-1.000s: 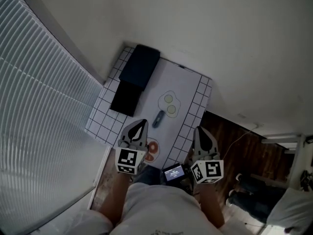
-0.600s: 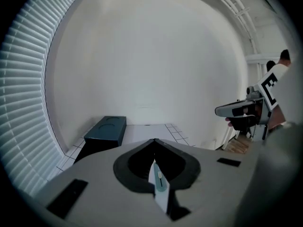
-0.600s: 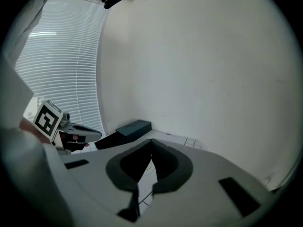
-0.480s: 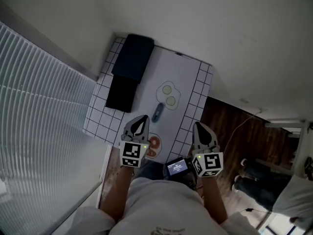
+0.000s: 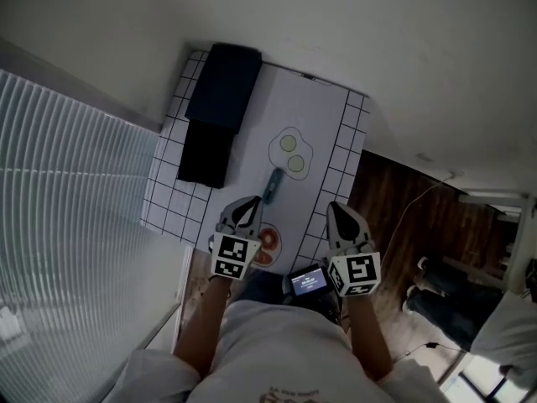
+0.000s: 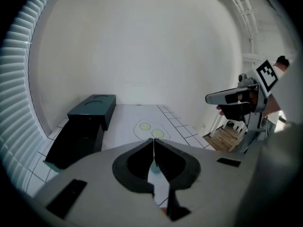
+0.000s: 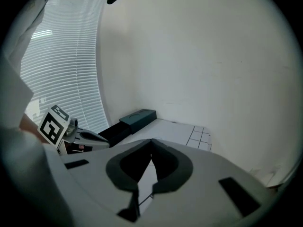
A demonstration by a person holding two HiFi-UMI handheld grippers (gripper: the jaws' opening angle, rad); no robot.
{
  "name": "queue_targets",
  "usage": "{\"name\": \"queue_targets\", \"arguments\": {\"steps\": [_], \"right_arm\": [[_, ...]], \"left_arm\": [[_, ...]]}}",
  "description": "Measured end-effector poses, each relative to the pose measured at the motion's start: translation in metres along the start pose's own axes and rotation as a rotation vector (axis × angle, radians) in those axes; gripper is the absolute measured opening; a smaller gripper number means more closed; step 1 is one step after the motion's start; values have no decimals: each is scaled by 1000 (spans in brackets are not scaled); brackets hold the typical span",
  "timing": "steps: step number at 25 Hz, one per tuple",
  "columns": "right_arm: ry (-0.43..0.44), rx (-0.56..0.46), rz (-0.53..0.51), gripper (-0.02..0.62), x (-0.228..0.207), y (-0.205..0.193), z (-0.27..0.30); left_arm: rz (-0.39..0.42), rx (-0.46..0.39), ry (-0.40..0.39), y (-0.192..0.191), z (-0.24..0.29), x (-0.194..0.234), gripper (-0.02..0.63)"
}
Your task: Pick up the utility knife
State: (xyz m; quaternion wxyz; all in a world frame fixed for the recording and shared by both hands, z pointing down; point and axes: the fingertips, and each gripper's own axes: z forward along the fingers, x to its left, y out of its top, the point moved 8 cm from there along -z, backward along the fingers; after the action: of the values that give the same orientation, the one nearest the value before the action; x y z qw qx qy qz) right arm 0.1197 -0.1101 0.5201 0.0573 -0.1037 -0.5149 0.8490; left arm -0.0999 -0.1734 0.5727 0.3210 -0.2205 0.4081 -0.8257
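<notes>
1. Utility knife [image 5: 272, 185]: in the head view it lies on the white bench [image 5: 325, 120], just below the fried-egg print [image 5: 290, 154] and a little ahead of the left gripper [image 5: 243, 205]. Neither gripper touches it. The right gripper [image 5: 336, 211] hangs over the bench's near right edge, apart from the knife. Two dark boxes [image 5: 220, 99] sit along the left side, and a red round thing [image 5: 267, 243] lies beside the left gripper. We judge the step in hand to be the approach, with nothing grasped yet
2. Also in the head view, the only marks we find are the black-and-white square codes on the gripper cubes and a small lit screen [image 5: 308, 282] at the person's chest, with text too small to read
3. In the left gripper view the jaws are pressed together at the tips and hold nothing. A teal sliver [image 6: 154, 168] showing below the tips is, we think, the utility knife. For the next move we would part these jaws, lower them astride the handle, then close
4. In the right gripper view the jaws likewise meet at the tips, empty, pointing over bare bench towards the boxes. We see no brand or label here
</notes>
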Motion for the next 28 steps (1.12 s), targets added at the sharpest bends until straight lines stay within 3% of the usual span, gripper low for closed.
{"name": "queue_targets", "arguments": {"steps": [7, 22, 28], "right_arm": [[1, 49, 4, 6, 2, -13, 13], [12, 132, 22, 6, 5, -33, 39], [14, 154, 44, 6, 7, -36, 39]], "left_arm": [[19, 57, -67, -10, 25, 2, 8], [53, 183, -117, -34, 56, 14, 11], [23, 205, -153, -35, 69, 12, 123]]}}
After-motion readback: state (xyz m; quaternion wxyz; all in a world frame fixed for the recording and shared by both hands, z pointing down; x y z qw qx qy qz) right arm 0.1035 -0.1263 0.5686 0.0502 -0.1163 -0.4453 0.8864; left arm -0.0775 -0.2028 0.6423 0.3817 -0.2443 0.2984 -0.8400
